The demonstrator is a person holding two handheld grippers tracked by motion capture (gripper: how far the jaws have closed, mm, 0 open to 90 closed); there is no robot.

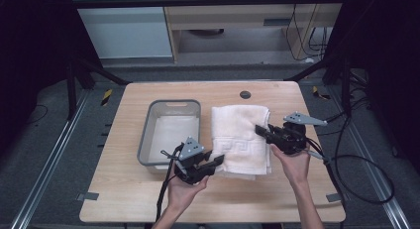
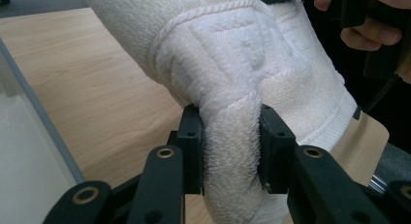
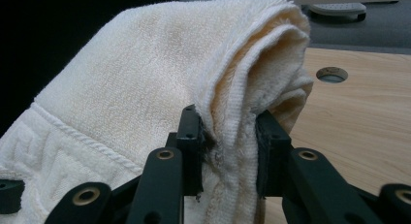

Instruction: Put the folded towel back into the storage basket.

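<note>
Folded white towel (image 1: 241,138) on table (image 1: 124,189), just right of grey bin (image 1: 171,134). Left tongs (image 1: 218,161) clamped on towel's near-left edge; right tongs (image 1: 261,131) clamped on its right edge.

A folded white towel (image 1: 239,138) with a raised key-pattern band near its front edge lies on the tabletop (image 1: 124,189), just right of a grey plastic bin (image 1: 171,106). Its near left corner is pinched in the left gripper (image 1: 218,160), its right edge in the right gripper (image 1: 261,131), both folds bunched upward.
</note>
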